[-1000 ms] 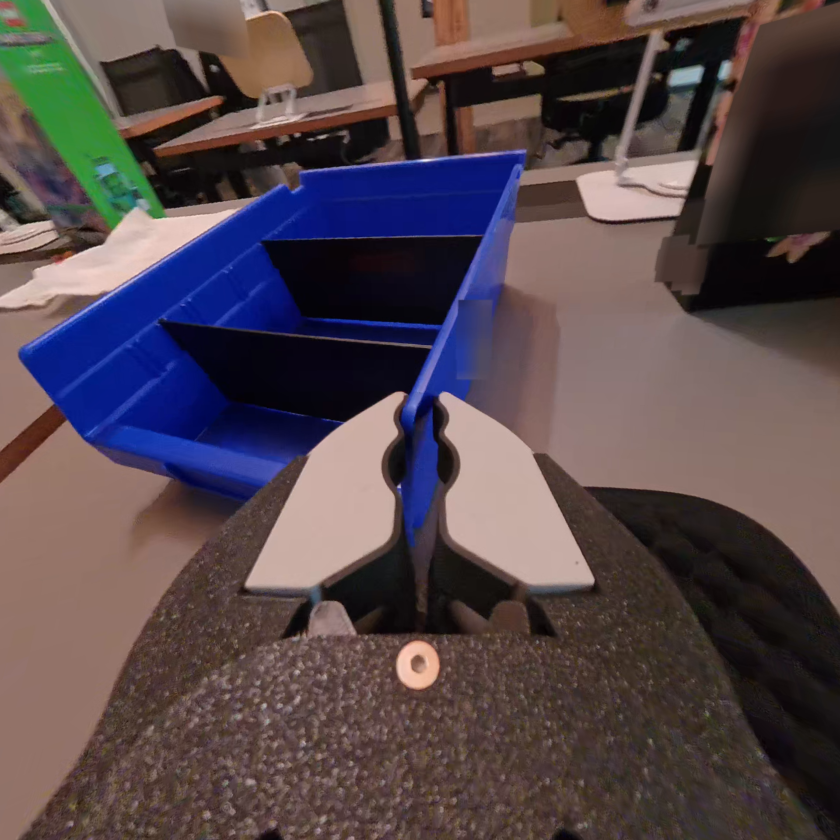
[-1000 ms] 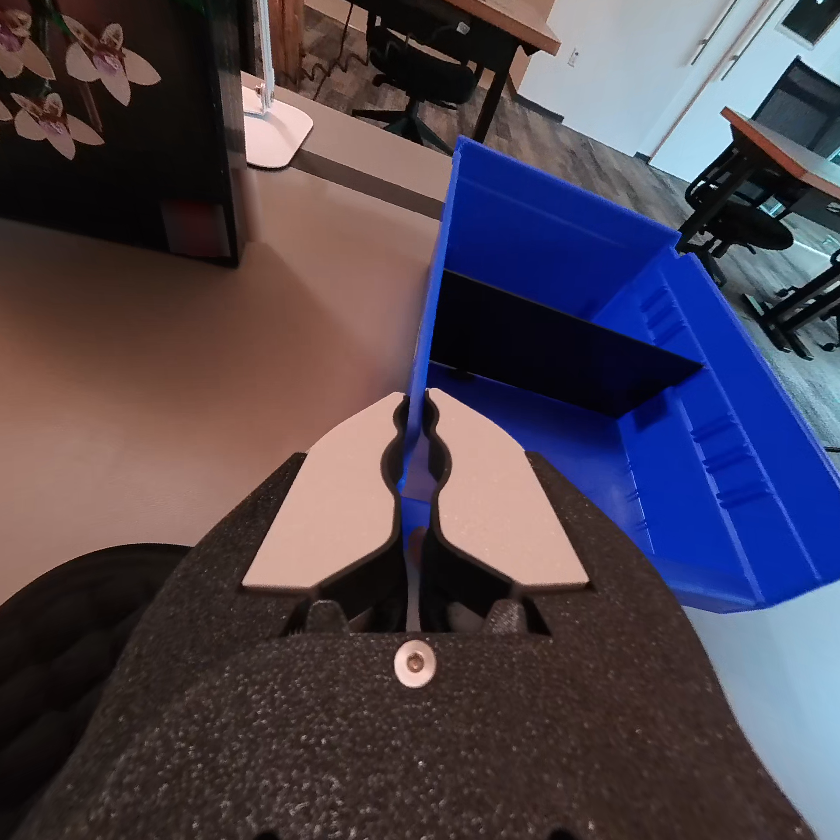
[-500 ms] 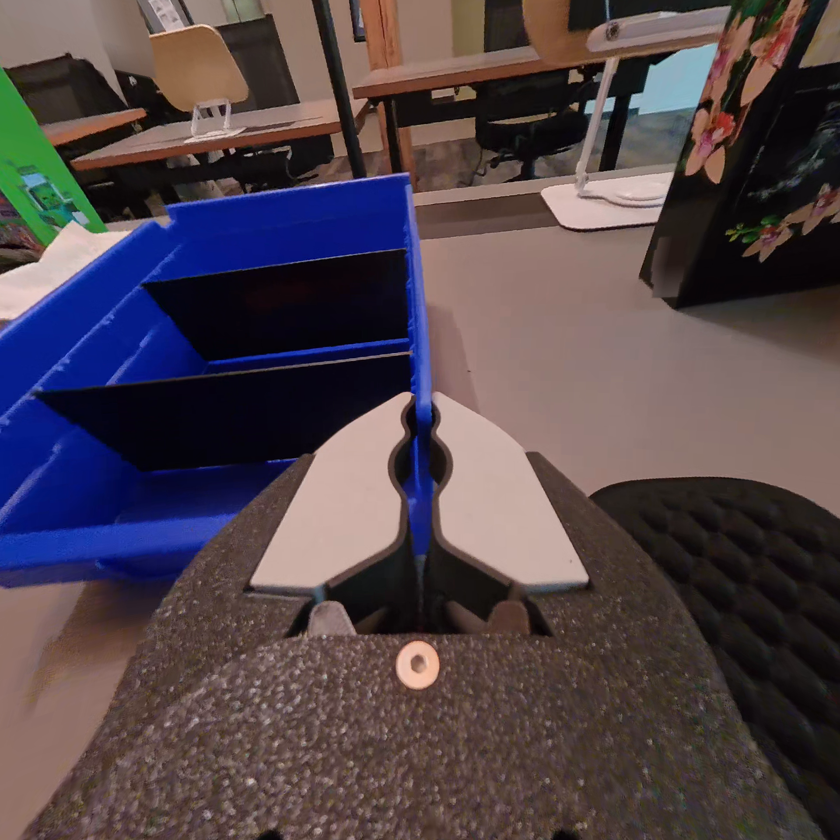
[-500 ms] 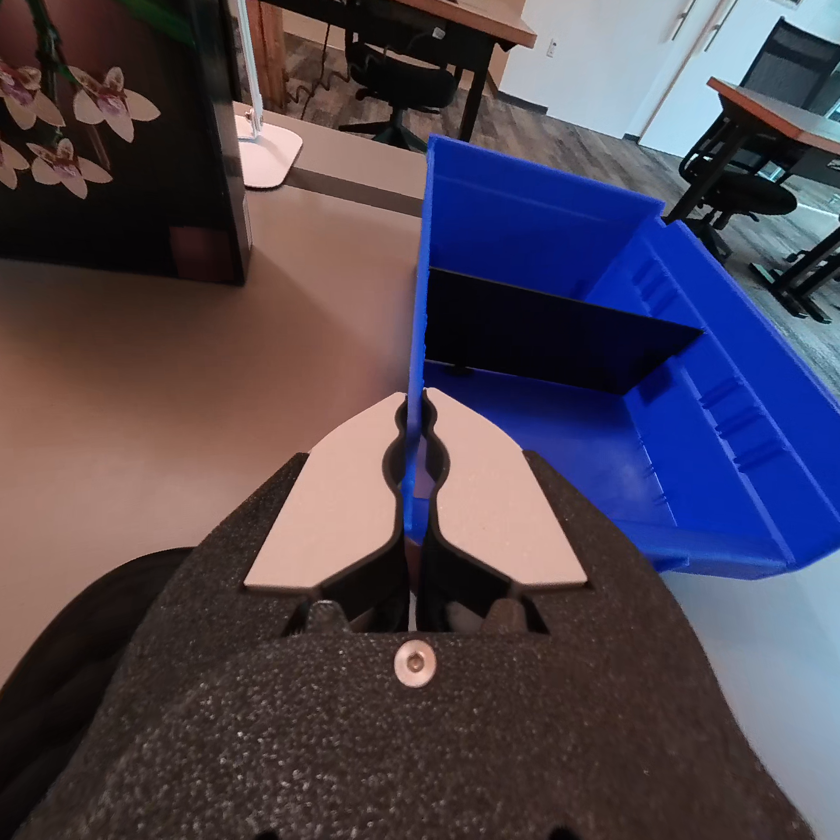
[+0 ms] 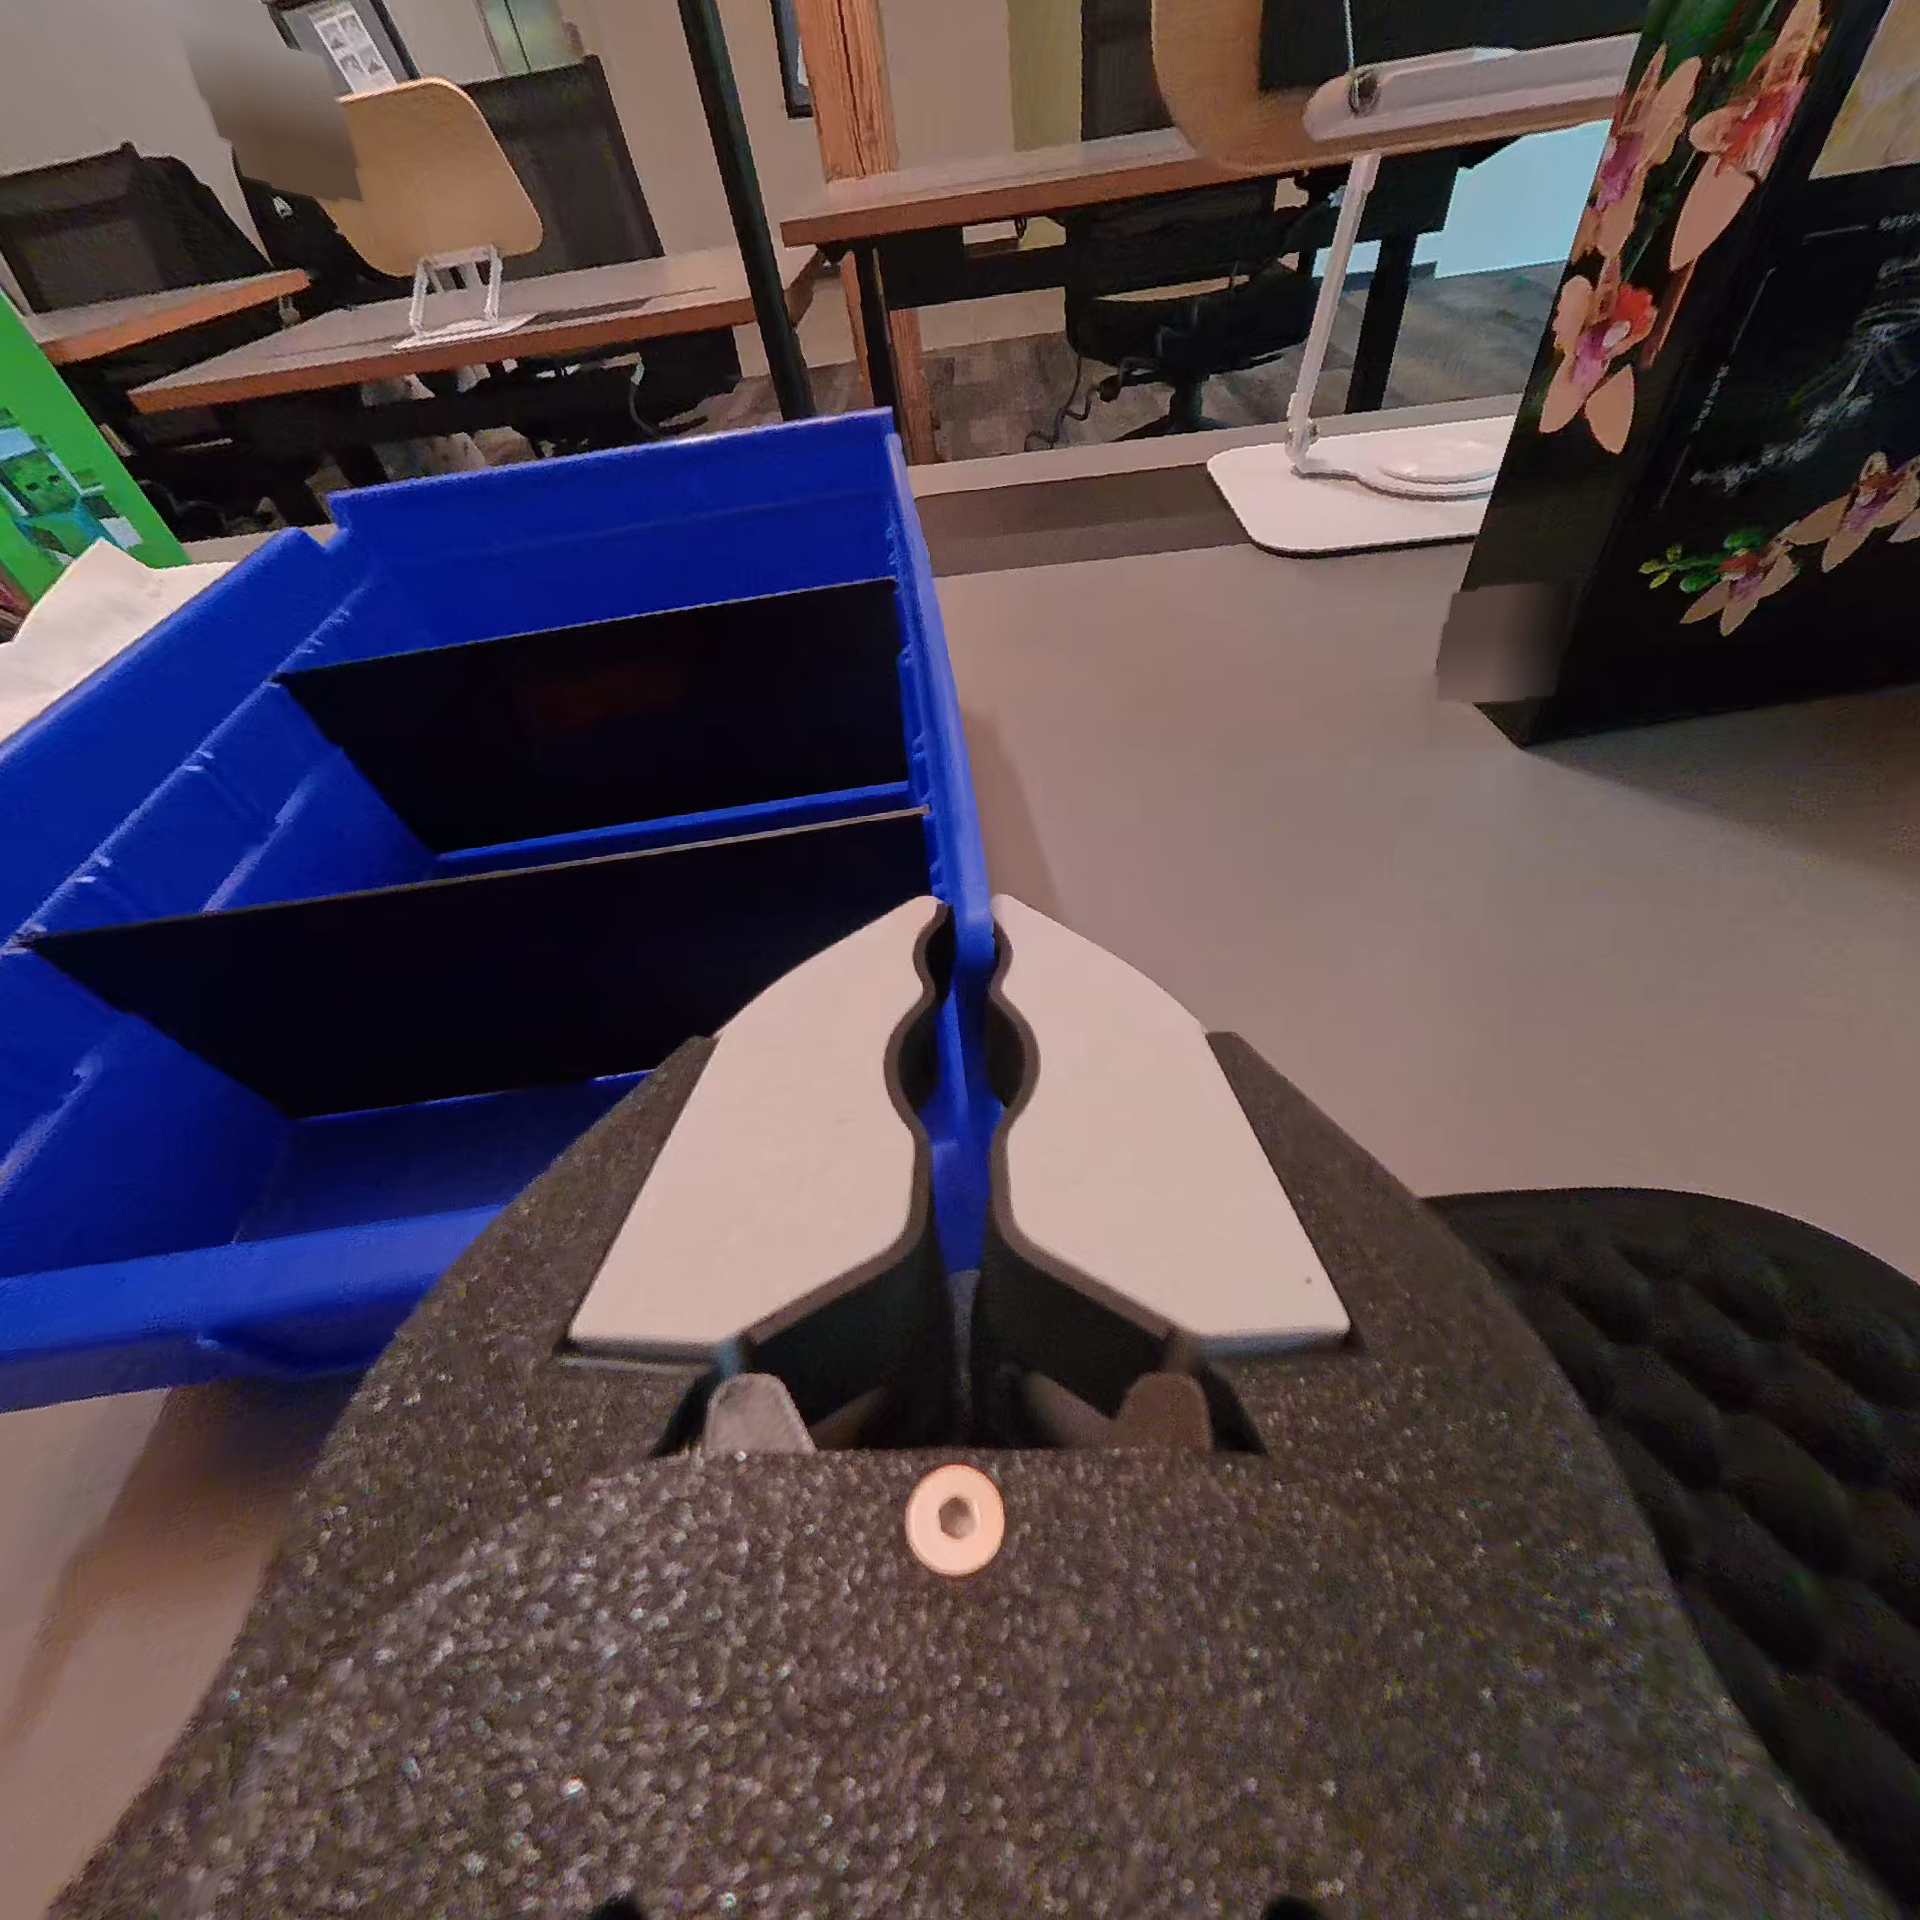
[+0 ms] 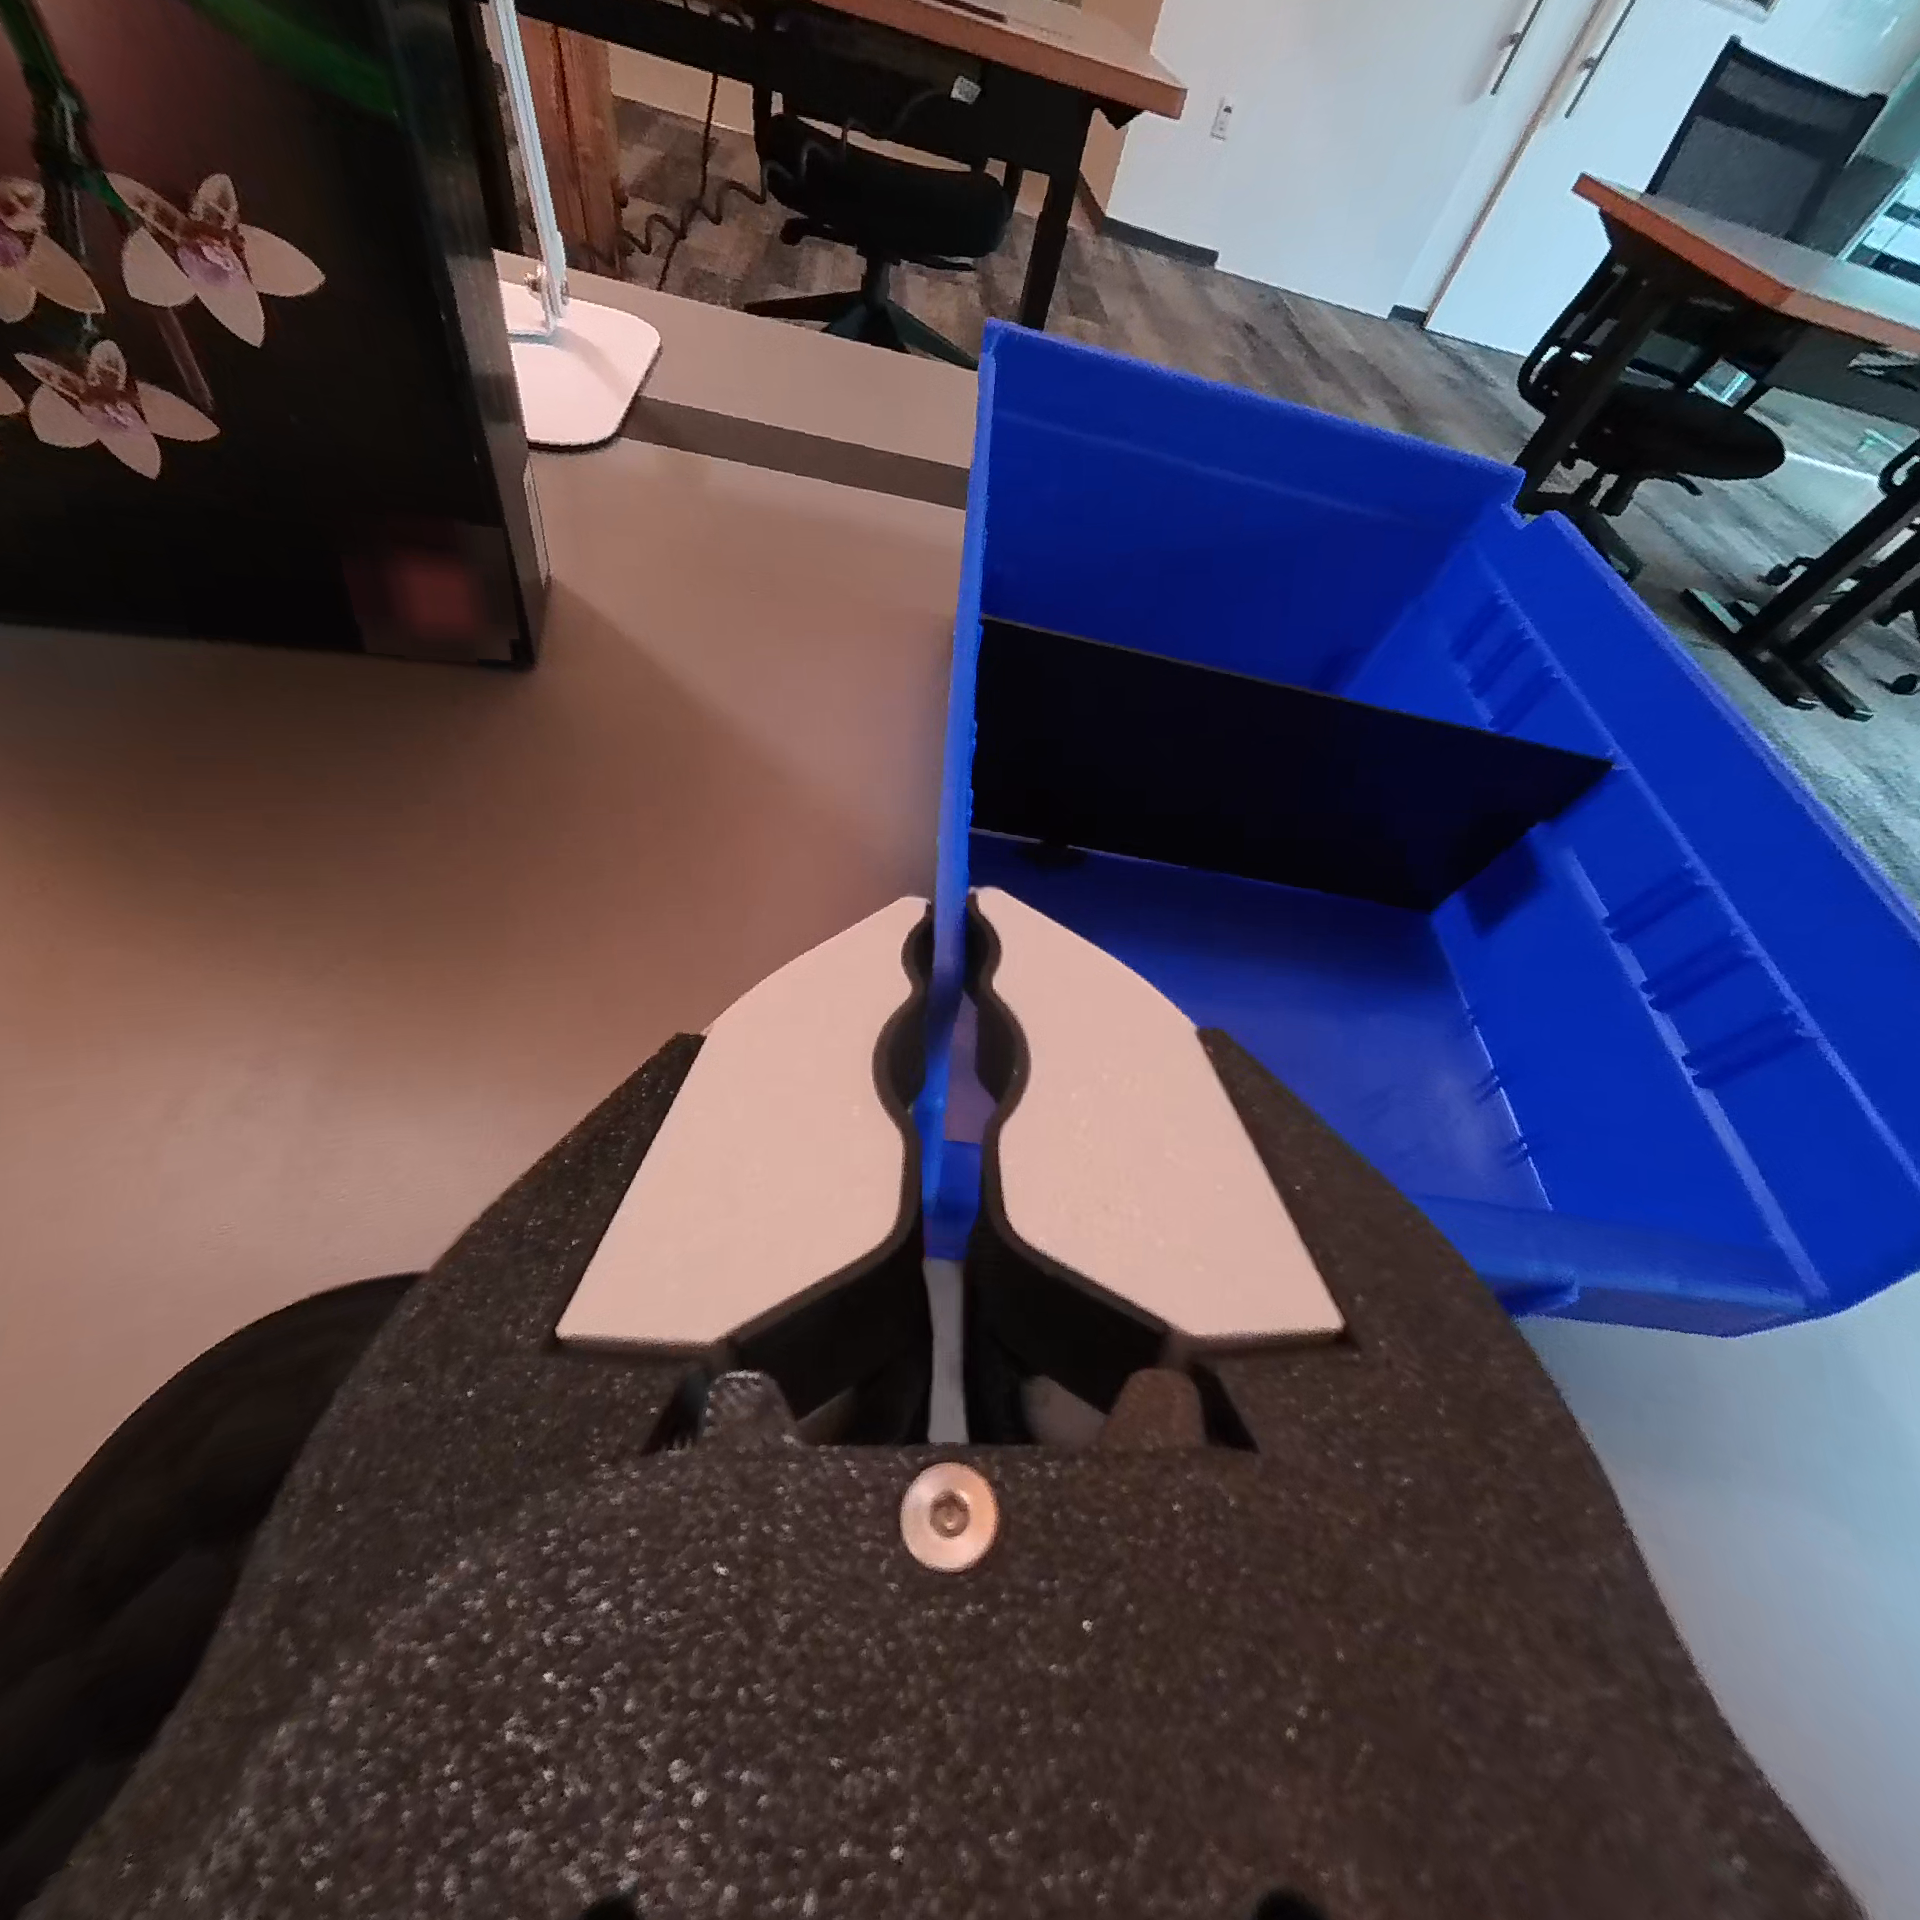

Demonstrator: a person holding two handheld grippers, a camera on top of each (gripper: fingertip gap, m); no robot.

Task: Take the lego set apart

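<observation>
Left claw [image 5: 969,925] and right claw [image 6: 951,920] each clamp a thin wall.

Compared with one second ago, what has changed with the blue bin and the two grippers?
The blue bin has swung left in the left wrist view, and the black flower box came into fuller view. Both the left gripper and right gripper stay shut on the bin's wall. Dividers unchanged.

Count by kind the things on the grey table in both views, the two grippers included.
Bins: 1, the blue bin
Dividers: 2, black dividers
Boxes: 2, black flowered box, green box
Lamp bases: 1, white lamp base
Cloths: 1, white cloth
Pads: 1, black quilted pad
Grippers: 2, left gripper, right gripper
Total: 10
</observation>
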